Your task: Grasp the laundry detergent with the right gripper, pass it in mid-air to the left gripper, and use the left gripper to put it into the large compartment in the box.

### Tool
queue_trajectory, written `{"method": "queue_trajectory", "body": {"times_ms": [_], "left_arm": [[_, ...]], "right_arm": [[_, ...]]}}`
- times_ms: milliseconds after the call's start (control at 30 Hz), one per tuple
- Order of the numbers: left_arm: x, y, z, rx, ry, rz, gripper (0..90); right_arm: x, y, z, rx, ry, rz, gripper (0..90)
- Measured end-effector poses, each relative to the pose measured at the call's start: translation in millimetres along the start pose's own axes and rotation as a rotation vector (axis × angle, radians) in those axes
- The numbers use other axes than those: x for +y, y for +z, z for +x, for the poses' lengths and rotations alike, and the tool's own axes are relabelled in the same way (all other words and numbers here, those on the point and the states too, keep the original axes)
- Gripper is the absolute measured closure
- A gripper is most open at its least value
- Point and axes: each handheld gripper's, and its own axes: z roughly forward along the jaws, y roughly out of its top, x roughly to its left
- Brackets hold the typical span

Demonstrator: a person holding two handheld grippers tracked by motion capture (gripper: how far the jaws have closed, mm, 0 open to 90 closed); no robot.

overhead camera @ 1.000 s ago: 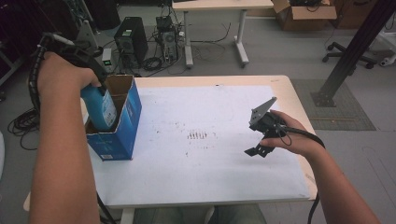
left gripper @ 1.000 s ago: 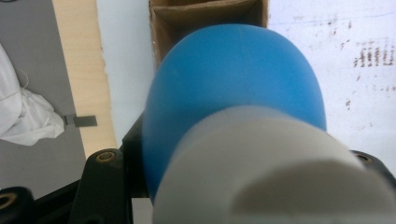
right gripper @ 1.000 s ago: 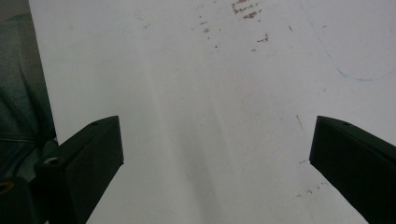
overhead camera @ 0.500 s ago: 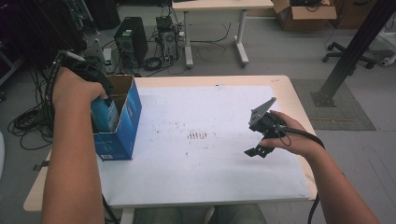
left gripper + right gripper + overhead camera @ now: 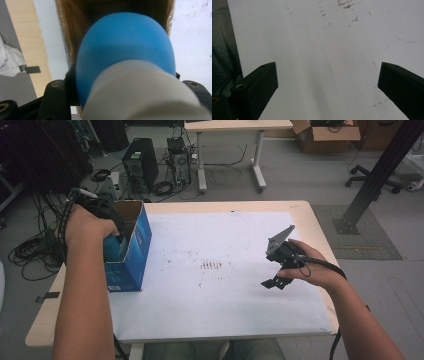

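A blue bottle (image 5: pixel 125 50) with a white end (image 5: pixel 145 95) is clamped between the jaws of my left gripper (image 5: pixel 125 85), which is shut on it. It hangs partly inside the open blue cardboard box (image 5: pixel 136 252) at the table's left edge. In the left gripper view the box's brown inner walls (image 5: pixel 67 40) lie beyond the bottle. From the high view the bottle (image 5: pixel 115 251) peeks out under the left hand. My right gripper (image 5: pixel 280 270) rests at the right of the white sheet (image 5: pixel 225 295). Its jaws stand wide open in the right gripper view (image 5: pixel 327 82), with nothing between them.
The white sheet carries brown specks (image 5: pixel 212 265) at its middle. The wooden table edge (image 5: pixel 310 212) borders it. On the floor behind are a computer tower (image 5: pixel 140 165), cables (image 5: pixel 30 250), another table (image 5: pixel 235 127), a cardboard box (image 5: pixel 325 130) and a black post (image 5: pixel 380 175).
My left hand has sunk with the blue bottle, which now sits deeper in the blue box. The right gripper has stayed where it was.
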Motion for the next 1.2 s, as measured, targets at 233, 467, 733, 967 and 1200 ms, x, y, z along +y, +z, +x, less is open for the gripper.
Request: {"method": "queue_trajectory", "body": {"times_ms": [233, 467, 733, 967, 1200], "left_arm": [[1.1, 13.2, -1.1, -0.004, 0.006, 0.012, 39.6], [1.7, 24.0, 0.0, -0.005, 0.013, 0.022, 39.6], [1.6, 35.2, 3.1, -0.008, 0.009, 0.026, 39.5], [2.3, 43.8, 3.1, -0.008, 0.013, 0.034, 39.6], [2.7, 47.0, 3.5, -0.009, 0.014, 0.033, 39.5]], "right_arm": [[0.2, 0.3, 0.1, 0.0, -0.002, -0.001, 3.1], [0.8, 2.2, 0.8, 0.002, 0.002, 0.001, 3.1], [2.6, 3.4, 0.7, 0.002, -0.005, -0.004, 3.1], [1.2, 5.5, 0.9, 0.005, 0.0, -0.001, 3.1], [-0.5, 6.3, 0.8, 0.007, 0.004, 0.001, 3.1]]}}
